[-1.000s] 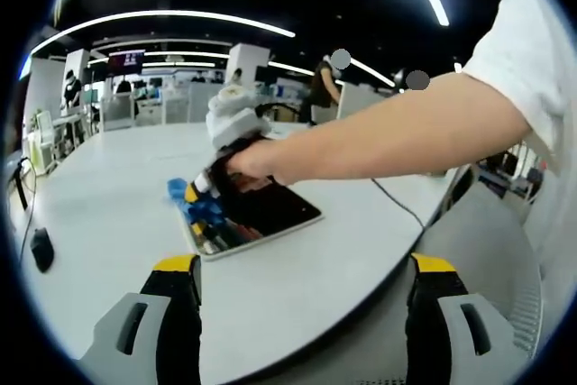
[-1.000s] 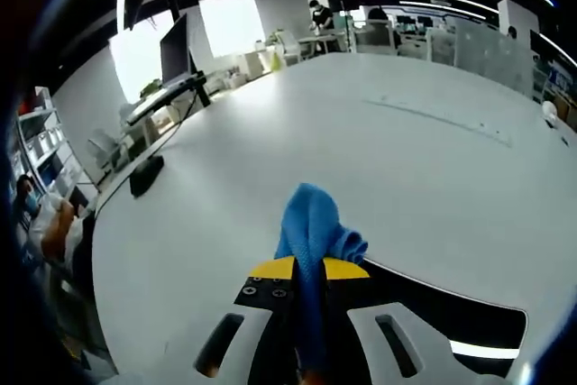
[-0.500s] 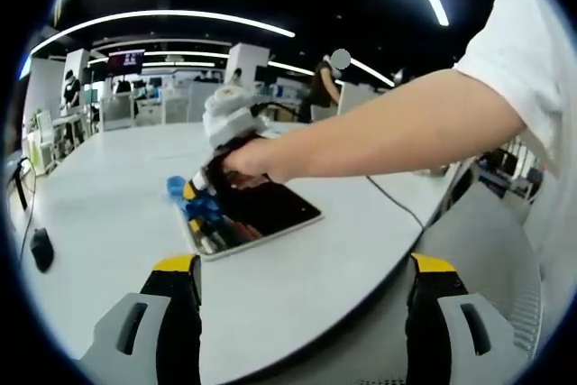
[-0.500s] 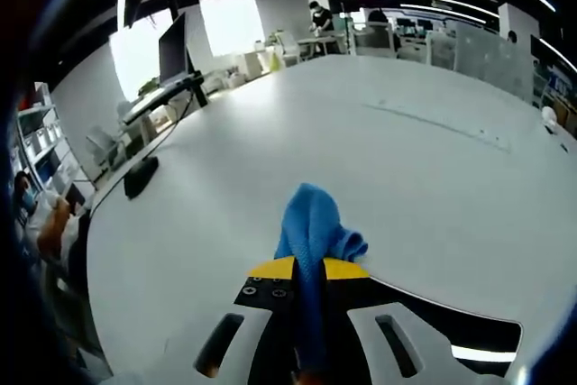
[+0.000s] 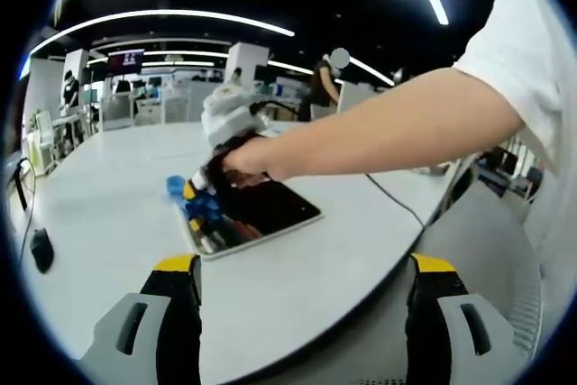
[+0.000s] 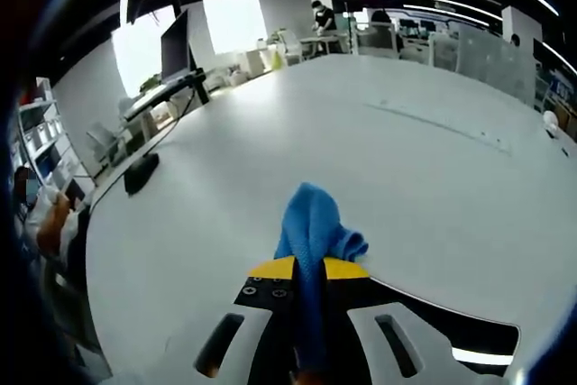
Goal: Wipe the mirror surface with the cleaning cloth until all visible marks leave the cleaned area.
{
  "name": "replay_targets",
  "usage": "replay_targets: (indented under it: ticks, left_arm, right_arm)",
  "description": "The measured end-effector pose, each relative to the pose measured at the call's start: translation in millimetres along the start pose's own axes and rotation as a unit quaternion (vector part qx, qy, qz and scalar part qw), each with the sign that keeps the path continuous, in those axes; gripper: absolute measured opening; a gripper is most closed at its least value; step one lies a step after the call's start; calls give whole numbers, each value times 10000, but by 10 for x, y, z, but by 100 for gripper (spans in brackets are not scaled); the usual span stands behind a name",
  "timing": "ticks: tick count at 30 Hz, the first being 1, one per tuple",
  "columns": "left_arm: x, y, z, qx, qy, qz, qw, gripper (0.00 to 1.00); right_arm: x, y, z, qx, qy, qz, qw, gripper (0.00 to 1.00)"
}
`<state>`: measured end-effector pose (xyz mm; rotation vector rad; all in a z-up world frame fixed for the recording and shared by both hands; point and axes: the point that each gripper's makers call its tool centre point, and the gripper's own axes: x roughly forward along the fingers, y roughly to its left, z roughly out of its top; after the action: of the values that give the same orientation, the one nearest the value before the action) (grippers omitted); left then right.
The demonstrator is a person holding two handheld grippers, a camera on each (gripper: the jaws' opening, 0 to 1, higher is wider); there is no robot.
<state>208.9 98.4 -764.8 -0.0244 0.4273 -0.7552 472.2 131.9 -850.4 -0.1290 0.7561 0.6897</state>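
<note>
- Barely anything's shifting since a second ago; we're still pressing the cloth [image 6: 311, 223] on the mirror [image 5: 261, 214].
- Right gripper [image 6: 308, 270] is clenching the cloth.
- Left gripper [image 5: 302, 281] is hanging released, near the table [image 5: 108, 205] edge.

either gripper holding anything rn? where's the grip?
Right gripper is shut on the blue cleaning cloth, pinched along a bunched fold, free end poking out past the fingers. Left gripper is open, holding nothing.
</note>
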Motion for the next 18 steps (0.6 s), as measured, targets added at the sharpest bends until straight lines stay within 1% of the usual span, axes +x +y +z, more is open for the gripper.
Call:
replay_targets:
  ticks: [13,18]
  left_arm:
    - [1,4,-11,6,41,5,10000,95]
    - [1,4,-14,5,49,2,10000,95]
  right_arm:
    - [15,-9,-6,-52,12,40,10000,4]
    - [-17,-7,-25,-82,16,31,10000,4]
